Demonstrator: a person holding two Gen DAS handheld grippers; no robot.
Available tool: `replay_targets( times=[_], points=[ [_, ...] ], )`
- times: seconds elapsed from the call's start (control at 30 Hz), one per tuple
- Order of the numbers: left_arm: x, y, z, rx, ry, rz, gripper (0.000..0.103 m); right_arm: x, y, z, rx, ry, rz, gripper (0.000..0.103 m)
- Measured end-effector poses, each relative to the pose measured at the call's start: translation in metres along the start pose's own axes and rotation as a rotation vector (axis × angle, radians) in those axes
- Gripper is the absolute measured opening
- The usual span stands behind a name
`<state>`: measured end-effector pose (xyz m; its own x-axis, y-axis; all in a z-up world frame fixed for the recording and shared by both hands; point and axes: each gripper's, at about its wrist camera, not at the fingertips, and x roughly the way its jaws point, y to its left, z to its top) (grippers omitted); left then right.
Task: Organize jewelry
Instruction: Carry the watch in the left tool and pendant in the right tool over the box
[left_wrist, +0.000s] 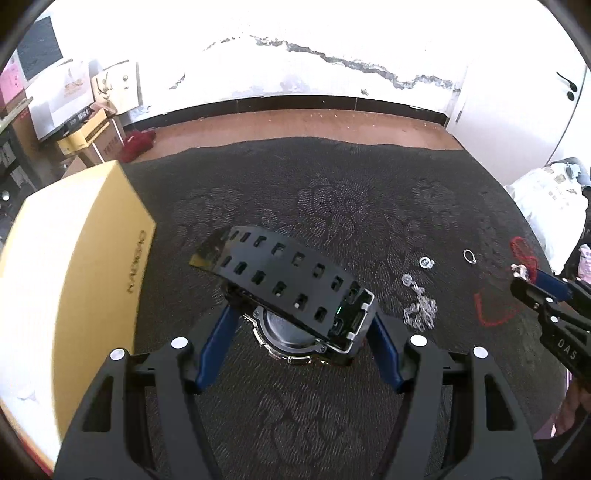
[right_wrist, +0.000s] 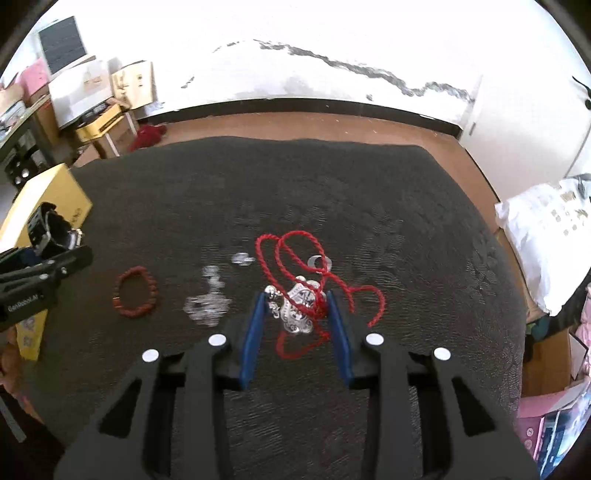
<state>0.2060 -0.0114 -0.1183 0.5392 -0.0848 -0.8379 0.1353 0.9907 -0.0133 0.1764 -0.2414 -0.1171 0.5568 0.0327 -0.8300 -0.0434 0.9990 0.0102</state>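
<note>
A black watch (left_wrist: 295, 295), strap arched upward, sits gripped between the blue pads of the left tool (left_wrist: 301, 321) above a dark patterned bench (left_wrist: 332, 192). A yellow box (left_wrist: 74, 266) lies at nine o'clock; a silver chain (left_wrist: 421, 310), two rings (left_wrist: 469, 256) and the right tool (left_wrist: 524, 275) with red cord at three o'clock.

Your black watch (left_wrist: 295, 291) at twelve o'clock; yellow box (left_wrist: 74, 266) at nine. Red cord (right_wrist: 295, 258), silver pendant (right_wrist: 301, 310). Dark cloth (left_wrist: 332, 192), swirled floral pattern.
</note>
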Motion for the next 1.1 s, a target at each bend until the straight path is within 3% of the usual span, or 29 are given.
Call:
replay_targets(
  times=[0.27,0.57,0.87,1.1],
  points=[
    [-0.069,0.035,-0.025,-0.032,-0.031,0.023,0.066,-0.059,0.063,0.003,-0.066,-0.062,0.062,0.034],
    [-0.153,0.094,-0.054,-0.081,-0.108,0.081,0.066,-0.132,0.169,-0.001,-0.189,-0.128,0.133,0.034],
    [-0.199,0.165,-0.082,-0.162,-0.134,0.15,0.066,-0.173,0.271,0.002,-0.301,-0.172,0.212,0.034],
    [-0.22,0.216,-0.099,-0.235,-0.148,0.2,0.066,-0.18,0.342,0.003,-0.375,-0.172,0.276,0.034]
  ],
)
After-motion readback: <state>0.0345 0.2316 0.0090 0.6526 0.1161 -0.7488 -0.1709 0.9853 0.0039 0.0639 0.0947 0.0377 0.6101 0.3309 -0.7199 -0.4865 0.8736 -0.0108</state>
